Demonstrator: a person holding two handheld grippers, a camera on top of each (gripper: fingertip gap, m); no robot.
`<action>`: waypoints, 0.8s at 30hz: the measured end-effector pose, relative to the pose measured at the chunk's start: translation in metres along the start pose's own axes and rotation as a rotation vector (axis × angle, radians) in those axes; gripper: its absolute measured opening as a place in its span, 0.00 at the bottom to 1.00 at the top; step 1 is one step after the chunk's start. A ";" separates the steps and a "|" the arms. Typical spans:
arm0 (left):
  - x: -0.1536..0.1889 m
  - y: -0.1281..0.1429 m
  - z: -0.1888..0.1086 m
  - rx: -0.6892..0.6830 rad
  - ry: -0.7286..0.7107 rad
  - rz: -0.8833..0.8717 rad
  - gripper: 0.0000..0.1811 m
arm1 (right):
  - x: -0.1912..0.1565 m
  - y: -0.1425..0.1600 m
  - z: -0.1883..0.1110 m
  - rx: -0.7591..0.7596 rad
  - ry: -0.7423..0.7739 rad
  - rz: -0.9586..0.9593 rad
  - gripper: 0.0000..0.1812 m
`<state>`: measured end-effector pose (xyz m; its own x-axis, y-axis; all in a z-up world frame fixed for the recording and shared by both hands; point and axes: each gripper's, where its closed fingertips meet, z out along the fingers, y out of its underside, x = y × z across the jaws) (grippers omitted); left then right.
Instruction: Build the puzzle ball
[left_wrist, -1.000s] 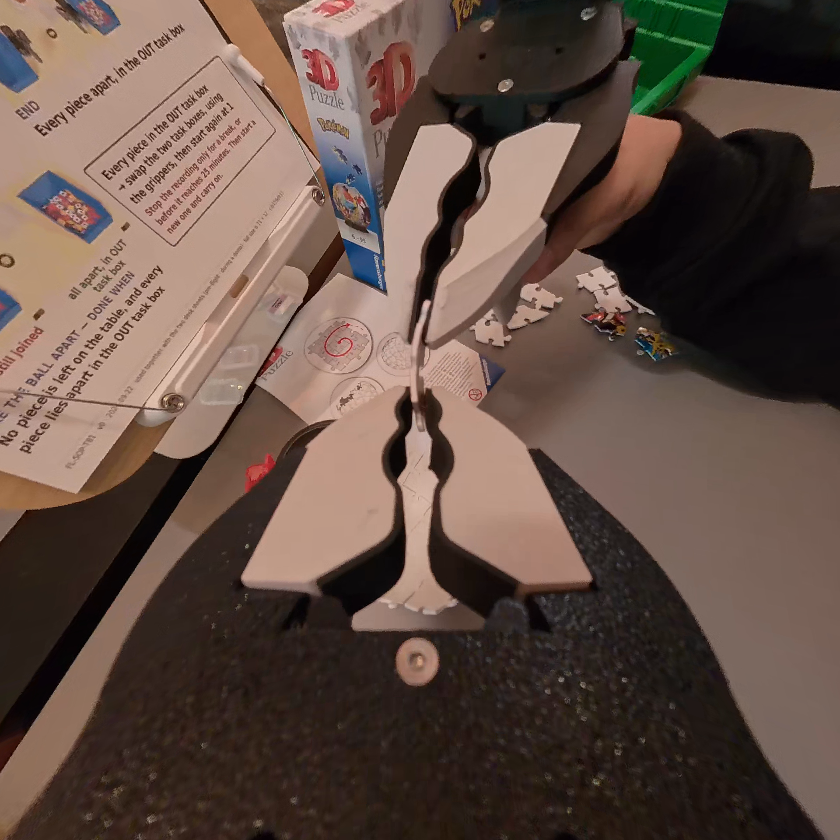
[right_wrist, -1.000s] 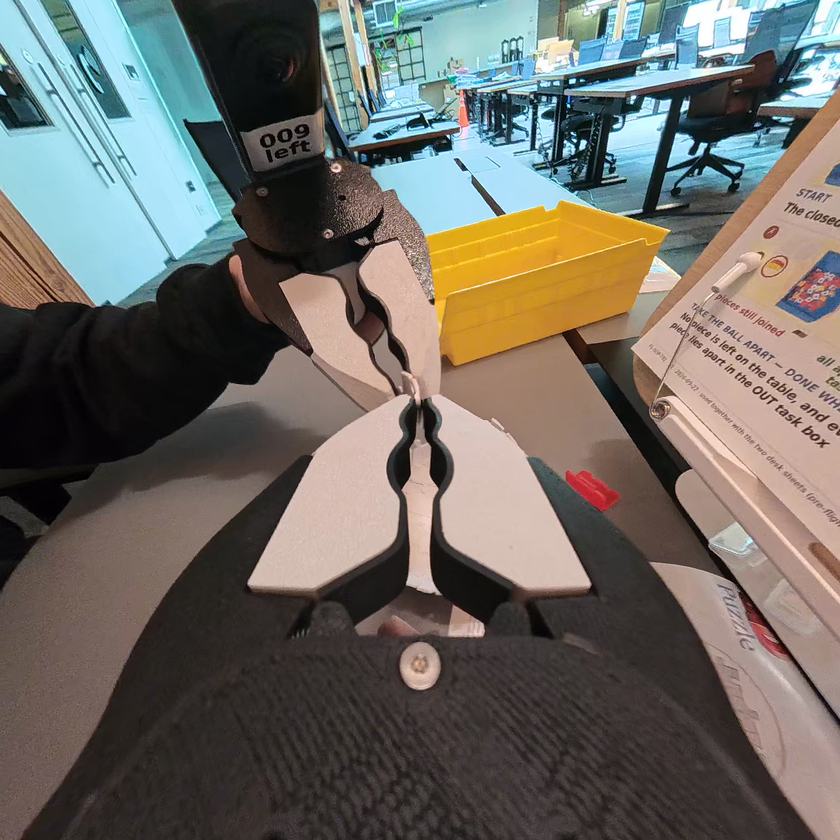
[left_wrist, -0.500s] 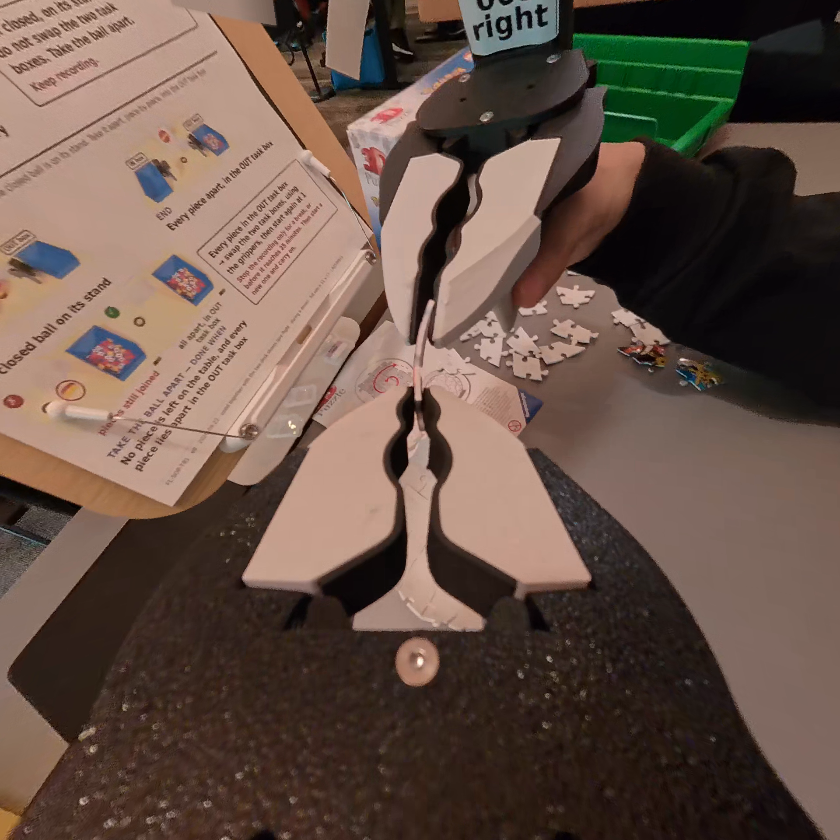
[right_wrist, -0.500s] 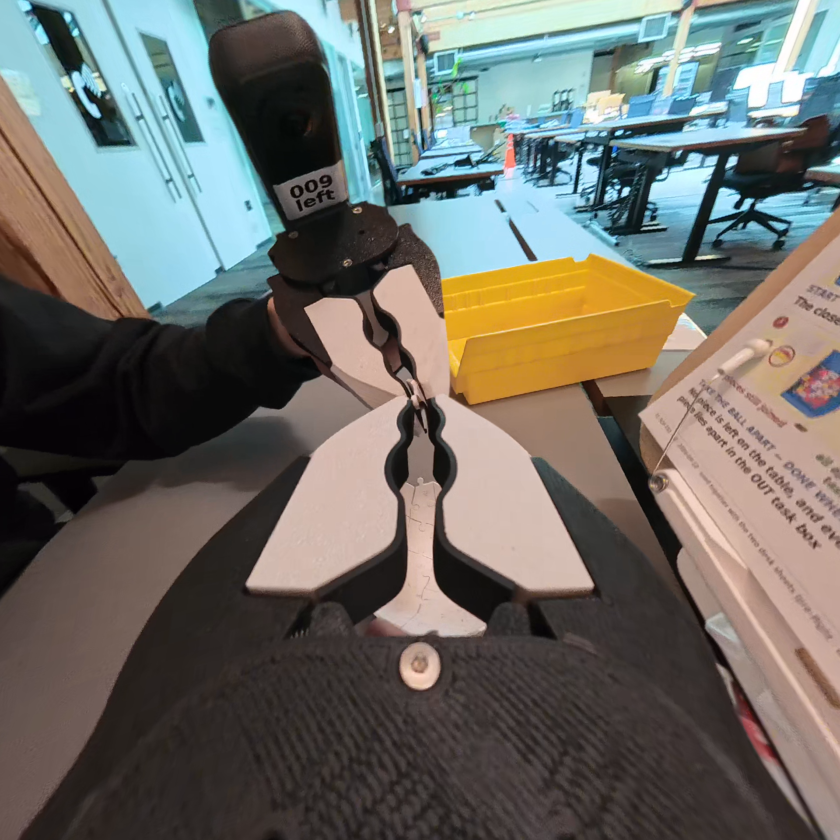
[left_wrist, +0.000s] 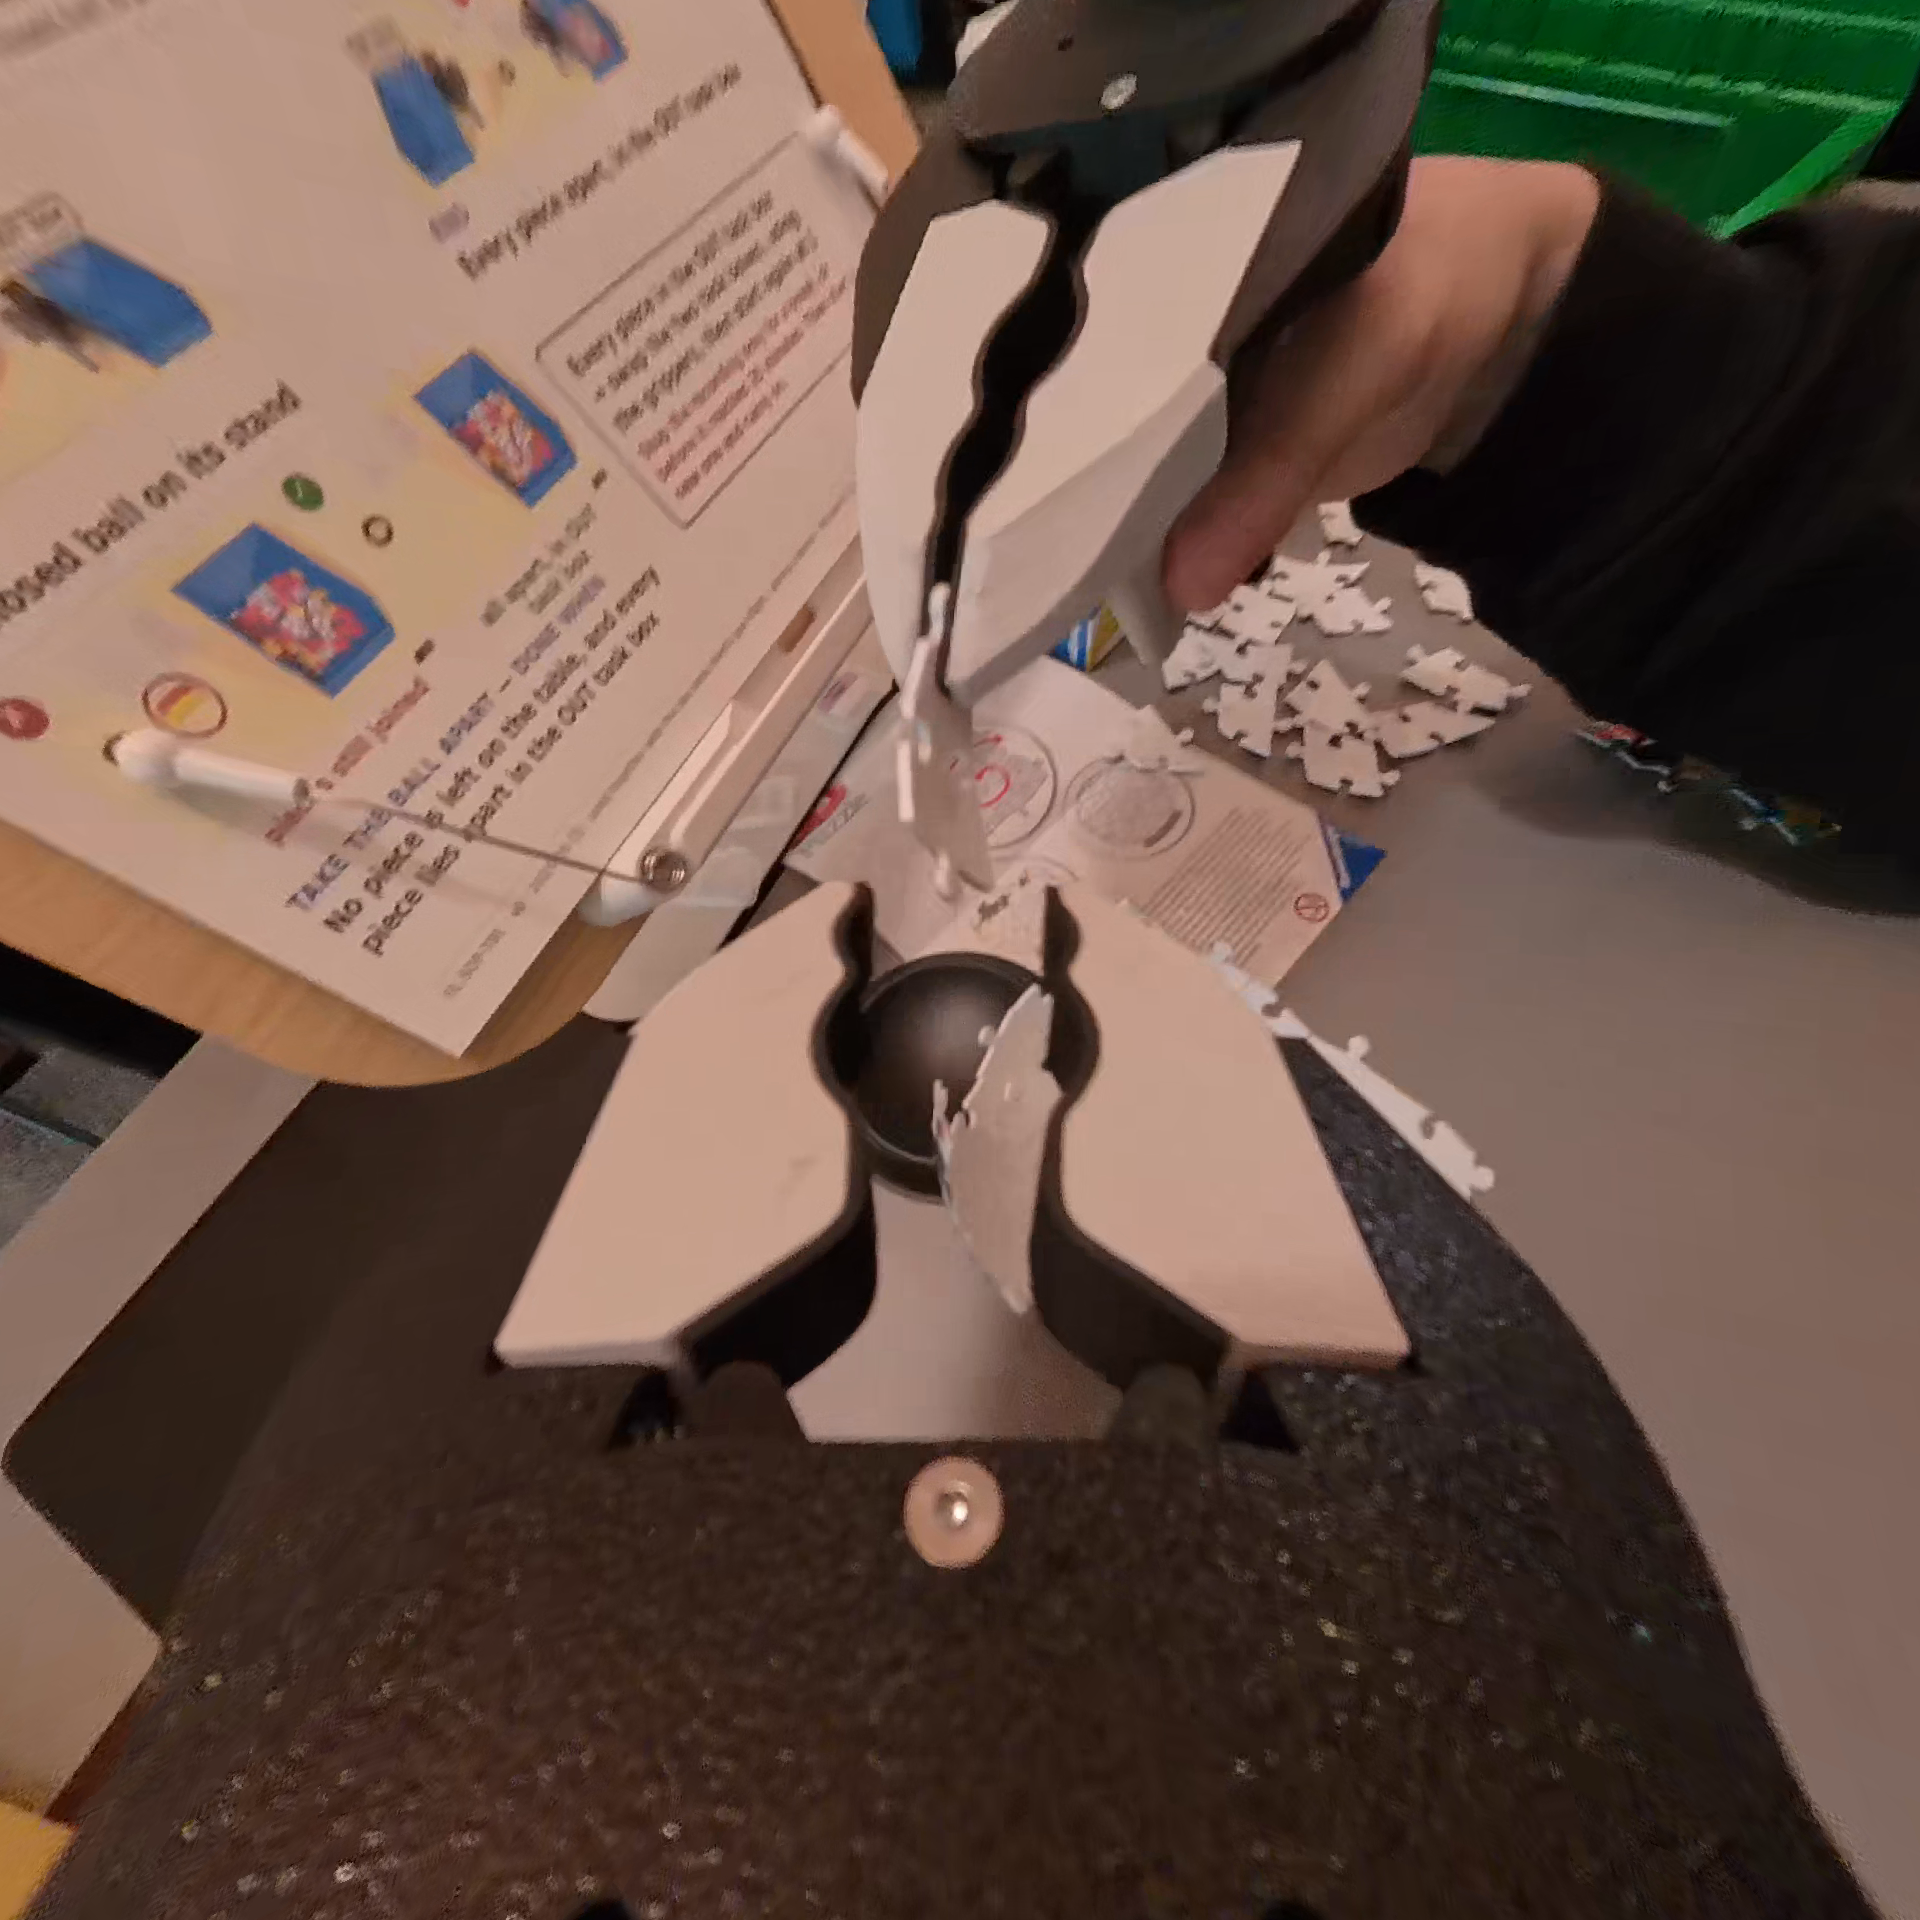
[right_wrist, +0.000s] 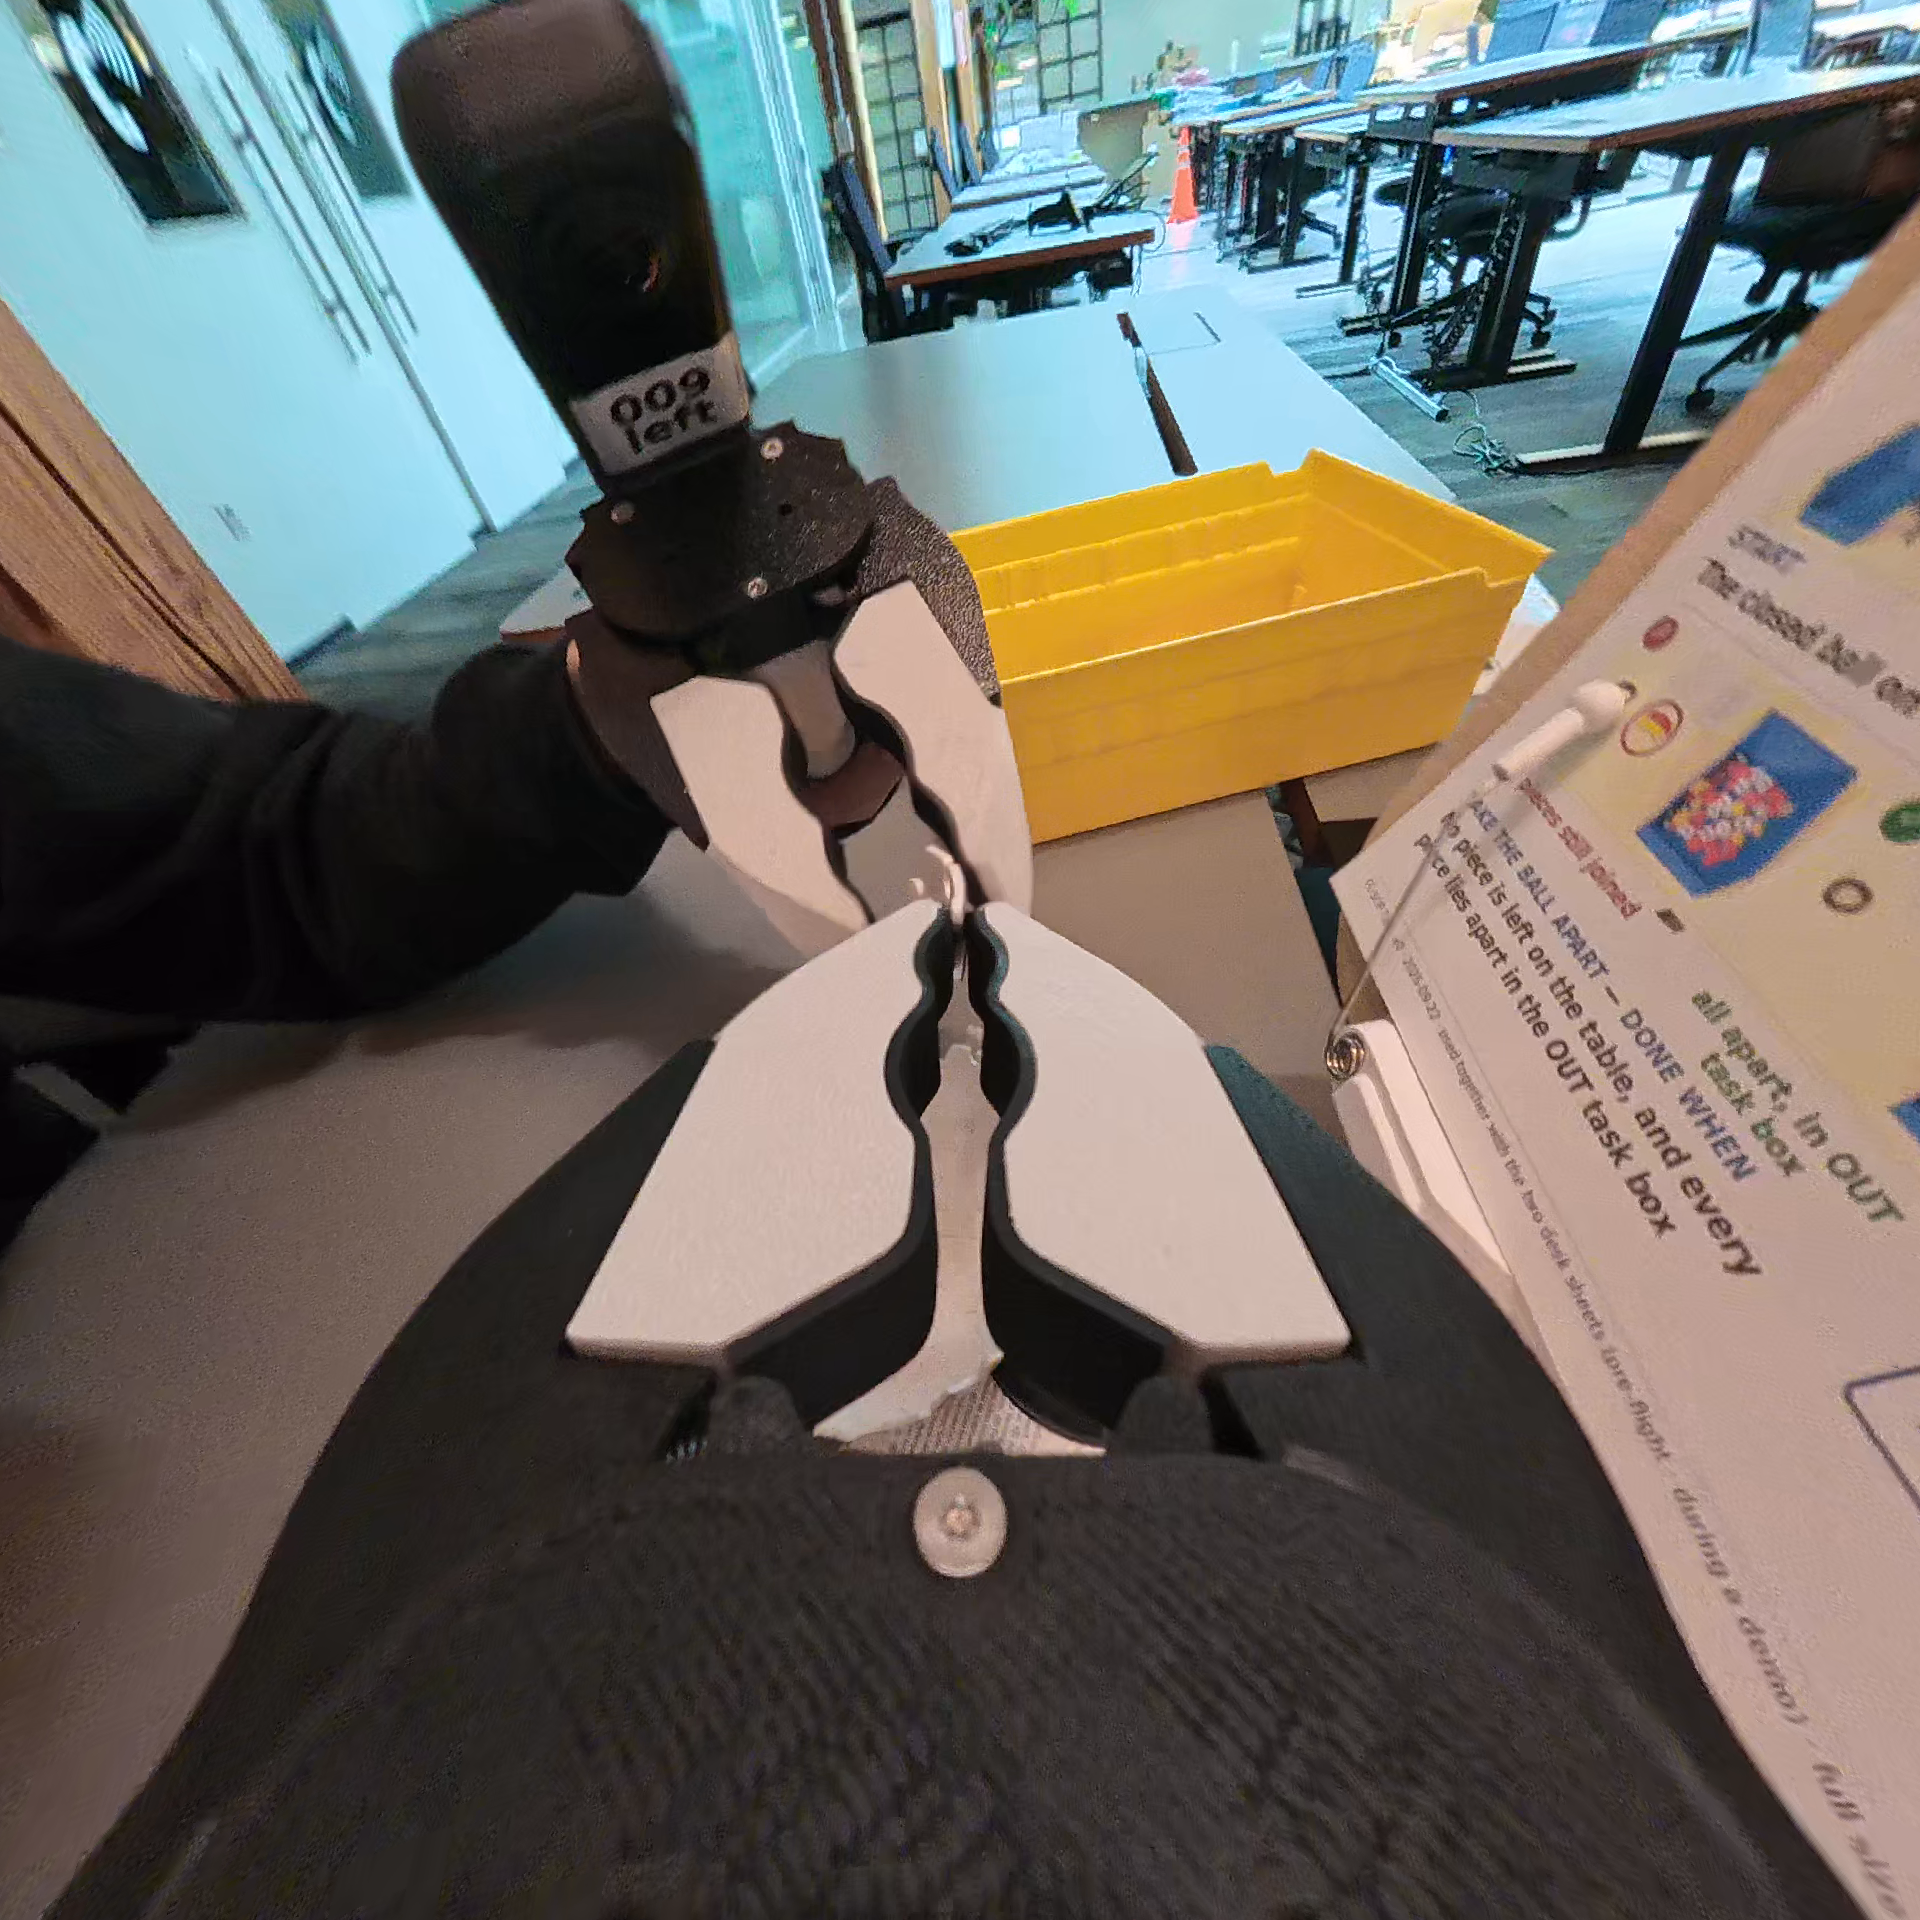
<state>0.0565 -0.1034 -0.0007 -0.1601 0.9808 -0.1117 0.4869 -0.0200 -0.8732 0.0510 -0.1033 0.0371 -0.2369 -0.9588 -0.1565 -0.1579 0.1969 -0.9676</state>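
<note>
Left gripper (left_wrist: 951, 914) since spread, curved white strip (left_wrist: 992, 1143) loose; right gripper (right_wrist: 961, 920) pinching joined pieces (left_wrist: 935, 758).

White curved puzzle section (left_wrist: 940, 769) hangs from closed gripper tips; second white section (left_wrist: 997, 1122) leans between spread fingers; loose pieces (left_wrist: 1320, 686) scattered on table.

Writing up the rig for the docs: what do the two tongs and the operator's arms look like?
Both match: the left tongs and right tongs have flat, pale grey wedge fingers with wavy black inner edges, on a rough, speckled black body with a silver screw at its centre. The left's rounded black handle carries a white label. No cables show. Both arms wear black sleeves.
</note>
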 end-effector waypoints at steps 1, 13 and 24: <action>-0.002 0.005 0.002 -0.015 -0.004 -0.011 0.18 | 0.005 0.001 0.000 0.017 0.009 0.033 0.01; 0.002 0.018 0.010 -0.023 0.059 -0.057 0.02 | 0.010 0.030 0.005 -0.107 0.012 -0.082 0.01; -0.004 0.009 0.004 0.026 0.013 -0.087 0.01 | 0.010 0.041 0.015 -0.145 0.015 -0.176 0.02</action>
<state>0.0579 -0.1081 -0.0106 -0.1896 0.9814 -0.0294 0.4490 0.0601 -0.8915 0.0566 -0.1080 -0.0072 -0.2073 -0.9781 0.0166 -0.3344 0.0549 -0.9408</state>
